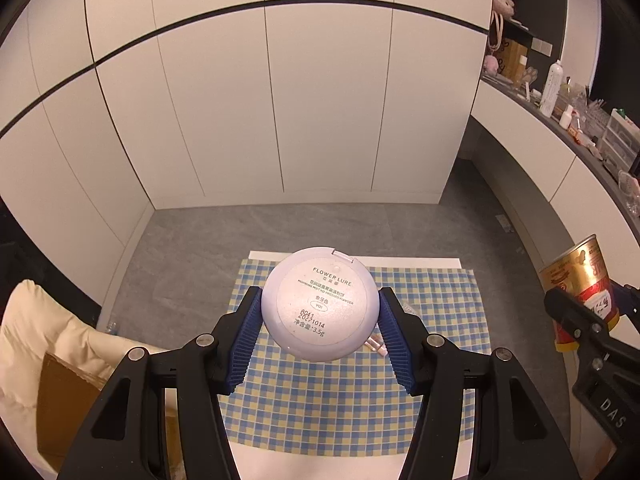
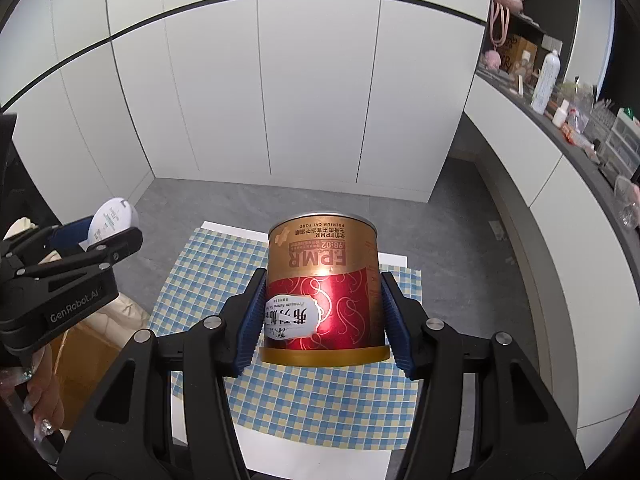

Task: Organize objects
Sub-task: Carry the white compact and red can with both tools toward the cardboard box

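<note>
A small clear item (image 1: 377,345) on the checked cloth (image 1: 344,400) lies mostly hidden behind the powder compact (image 1: 320,304), possibly a tube; shelf clutter (image 1: 588,120) blurs.

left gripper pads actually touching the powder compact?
Touching. The left wrist view shows both blue pads of the left gripper pressed against the rim of the powder compact.

Round lavender powder compact (image 1: 320,306) and upside-down gold-red cat-food can (image 2: 323,290), both held aloft.
</note>
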Demonstrator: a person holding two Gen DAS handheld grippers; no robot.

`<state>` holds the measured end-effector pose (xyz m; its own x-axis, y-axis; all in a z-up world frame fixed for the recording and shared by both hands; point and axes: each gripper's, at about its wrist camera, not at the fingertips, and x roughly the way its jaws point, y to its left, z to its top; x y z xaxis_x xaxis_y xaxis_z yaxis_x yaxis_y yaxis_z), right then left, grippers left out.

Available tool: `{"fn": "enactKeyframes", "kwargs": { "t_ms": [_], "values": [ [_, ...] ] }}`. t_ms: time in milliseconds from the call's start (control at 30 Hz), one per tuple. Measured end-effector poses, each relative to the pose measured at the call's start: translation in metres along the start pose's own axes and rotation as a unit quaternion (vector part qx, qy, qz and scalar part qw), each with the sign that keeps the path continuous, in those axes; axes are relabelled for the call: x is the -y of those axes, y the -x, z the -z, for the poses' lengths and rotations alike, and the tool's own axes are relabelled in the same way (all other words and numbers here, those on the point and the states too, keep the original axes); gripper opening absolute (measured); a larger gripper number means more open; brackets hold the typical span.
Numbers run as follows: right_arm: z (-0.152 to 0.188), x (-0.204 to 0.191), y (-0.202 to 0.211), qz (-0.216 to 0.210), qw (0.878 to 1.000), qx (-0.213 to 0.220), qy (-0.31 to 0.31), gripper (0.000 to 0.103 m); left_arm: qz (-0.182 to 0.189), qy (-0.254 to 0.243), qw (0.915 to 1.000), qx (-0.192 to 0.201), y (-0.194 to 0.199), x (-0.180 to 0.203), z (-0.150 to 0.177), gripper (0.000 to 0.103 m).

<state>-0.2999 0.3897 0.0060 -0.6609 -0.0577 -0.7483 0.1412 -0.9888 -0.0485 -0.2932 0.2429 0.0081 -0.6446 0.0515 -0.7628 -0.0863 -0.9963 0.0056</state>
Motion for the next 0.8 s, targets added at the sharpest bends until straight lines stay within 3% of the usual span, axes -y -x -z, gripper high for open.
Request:
{"fn": "enactKeyframes", "kwargs": {
  "t_ms": [800],
  "values": [
    [0.009,-0.007,0.028,-0.007,1.000,0.001,0.001,0.056,0.000,-0.012,0.9999,0.005,0.029,0.004,0.014,0.058]
  ]
}}
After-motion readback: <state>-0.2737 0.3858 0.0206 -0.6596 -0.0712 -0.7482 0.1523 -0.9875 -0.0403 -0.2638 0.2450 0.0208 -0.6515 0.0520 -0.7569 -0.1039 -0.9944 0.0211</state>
